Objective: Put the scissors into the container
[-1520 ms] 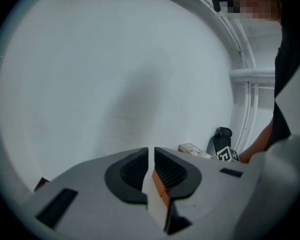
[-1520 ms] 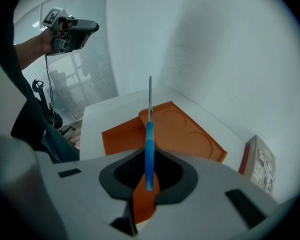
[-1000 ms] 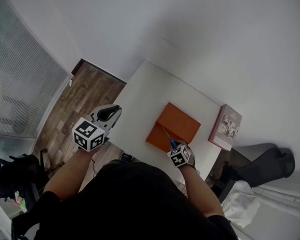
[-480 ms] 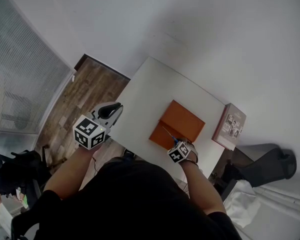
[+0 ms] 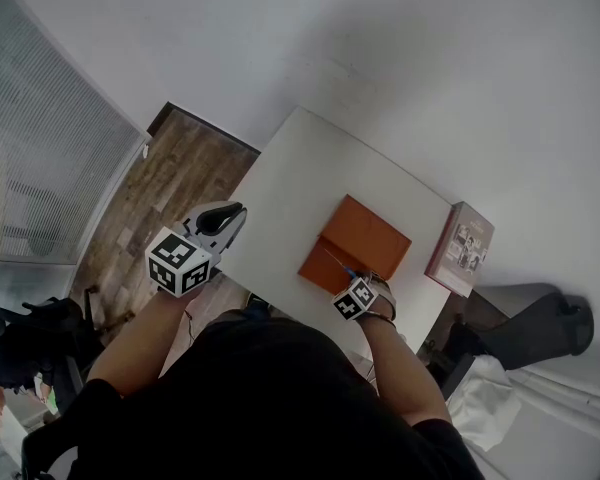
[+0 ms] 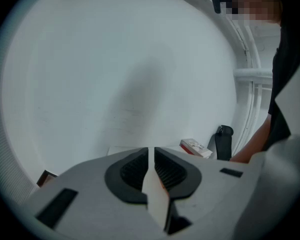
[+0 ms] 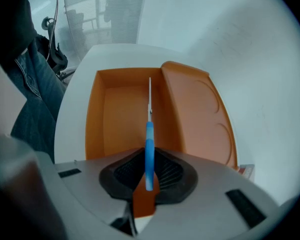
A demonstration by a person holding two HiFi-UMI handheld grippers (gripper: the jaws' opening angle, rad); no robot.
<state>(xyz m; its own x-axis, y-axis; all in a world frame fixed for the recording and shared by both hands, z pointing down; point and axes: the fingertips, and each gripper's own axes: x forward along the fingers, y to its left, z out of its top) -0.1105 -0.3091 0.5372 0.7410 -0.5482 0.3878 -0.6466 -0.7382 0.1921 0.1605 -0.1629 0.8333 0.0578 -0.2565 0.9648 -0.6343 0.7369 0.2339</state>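
**Scissors clamped over the orange container**

Left gripper (image 5: 223, 226) is held off the table's left edge above the wood floor (image 5: 165, 183), jaws pressed together with nothing between them. White table (image 5: 290, 183) carries the orange container (image 7: 96, 115), open, with its lid (image 7: 200, 115) lying flat just beside it on the right. Right gripper (image 7: 149, 170) is clamped on the blue handle of the scissors (image 7: 149, 134), blades pointing forward over the open compartment. A book (image 5: 460, 250) lies at the table's right edge.

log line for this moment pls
right hand-held gripper: shut on scissors, over open orange container | left hand-held gripper: shut, empty
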